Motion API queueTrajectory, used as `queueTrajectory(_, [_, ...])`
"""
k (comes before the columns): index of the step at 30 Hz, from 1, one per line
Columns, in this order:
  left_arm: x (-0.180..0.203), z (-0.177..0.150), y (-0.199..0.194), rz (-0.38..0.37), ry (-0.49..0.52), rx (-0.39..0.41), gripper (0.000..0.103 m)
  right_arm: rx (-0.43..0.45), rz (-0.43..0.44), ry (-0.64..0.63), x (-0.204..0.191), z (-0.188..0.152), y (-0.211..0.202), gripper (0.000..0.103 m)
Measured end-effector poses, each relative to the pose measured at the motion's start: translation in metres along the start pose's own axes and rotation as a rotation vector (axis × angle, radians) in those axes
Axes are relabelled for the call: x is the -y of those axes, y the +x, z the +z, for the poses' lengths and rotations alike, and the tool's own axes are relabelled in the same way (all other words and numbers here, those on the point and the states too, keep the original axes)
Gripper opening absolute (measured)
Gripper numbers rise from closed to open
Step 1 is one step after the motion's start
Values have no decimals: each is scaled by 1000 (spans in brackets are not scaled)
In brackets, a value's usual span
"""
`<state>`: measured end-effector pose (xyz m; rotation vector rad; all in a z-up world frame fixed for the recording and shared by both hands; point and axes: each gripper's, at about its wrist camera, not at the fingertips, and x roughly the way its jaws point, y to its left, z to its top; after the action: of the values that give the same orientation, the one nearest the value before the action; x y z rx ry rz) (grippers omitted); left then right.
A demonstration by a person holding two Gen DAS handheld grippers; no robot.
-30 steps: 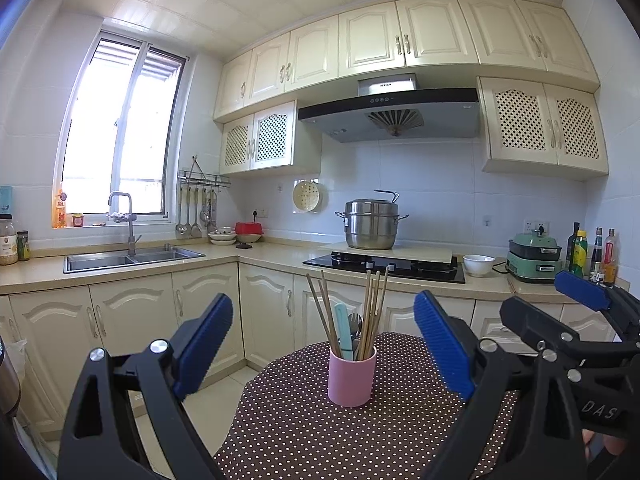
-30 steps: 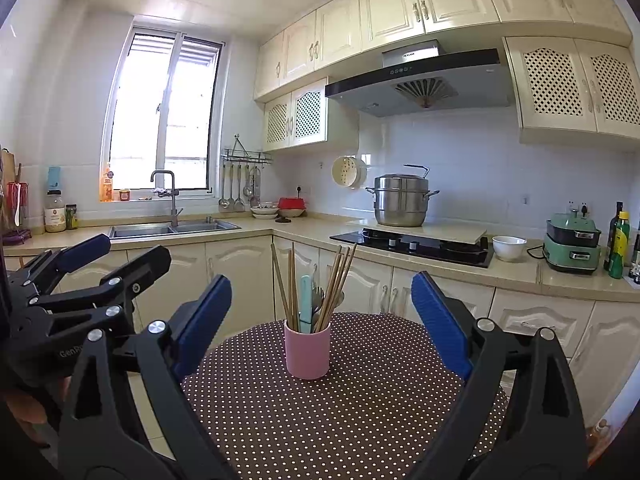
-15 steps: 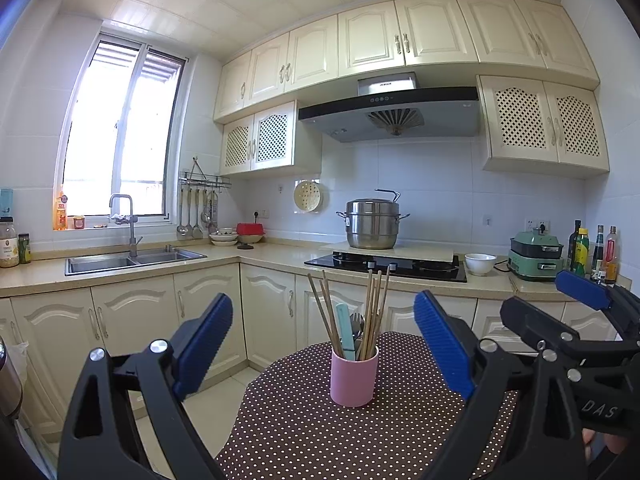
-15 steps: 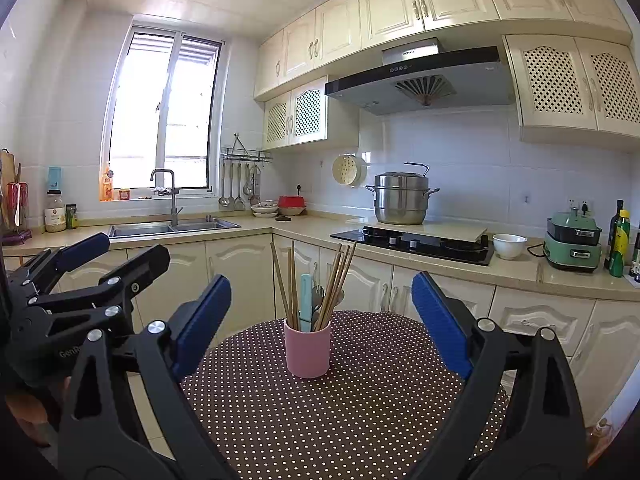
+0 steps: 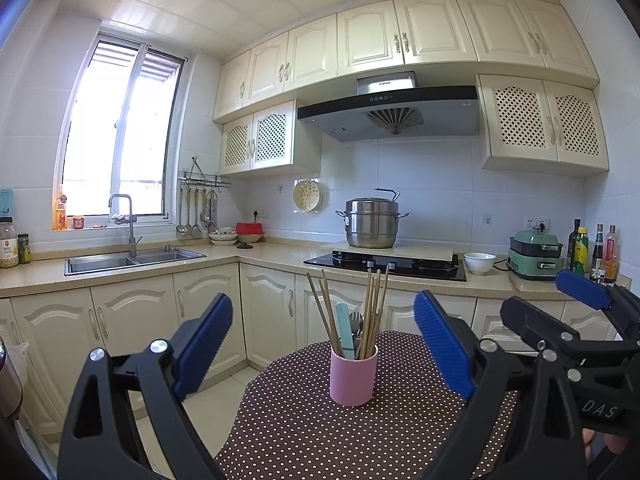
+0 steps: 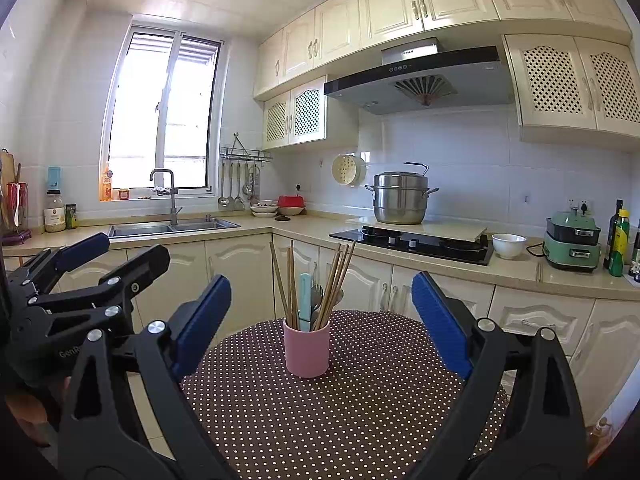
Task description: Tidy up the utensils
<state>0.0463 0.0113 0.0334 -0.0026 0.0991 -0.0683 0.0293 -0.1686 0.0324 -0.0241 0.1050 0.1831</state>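
Note:
A pink cup stands upright on a round table with a brown polka-dot cloth. It holds several wooden chopsticks, a teal-handled utensil and metal cutlery. My left gripper is open, with nothing between its blue pads, and sits short of the cup. My right gripper is likewise open and empty, framing the cup from behind. Each gripper shows at the edge of the other's view.
Cream cabinets and a countertop run behind the table, with a sink, a black hob, a steel pot, a white bowl, a green appliance and bottles. Floor lies left of the table.
Both views have barely shifted; the cup sits a touch further right in the left wrist view. Both grippers stay open.

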Motion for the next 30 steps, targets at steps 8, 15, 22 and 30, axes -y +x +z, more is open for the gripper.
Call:
queueTrajectory(8, [-1, -2, 0, -1, 1, -1, 90, -2, 0, 2, 1, -1, 0, 90])
queueTrajectory(15, [0, -2, 0, -2, 1, -3, 90, -3, -2, 4, 1, -3, -1, 90])
queueTrajectory(22, [0, -2, 0, -1, 2, -4, 91, -5, -2, 7, 3, -4, -1, 91])
queueTrajectory(30, [-1, -4, -1, -3, 3, -6, 90, -9, -2, 11, 4, -6, -1, 91])
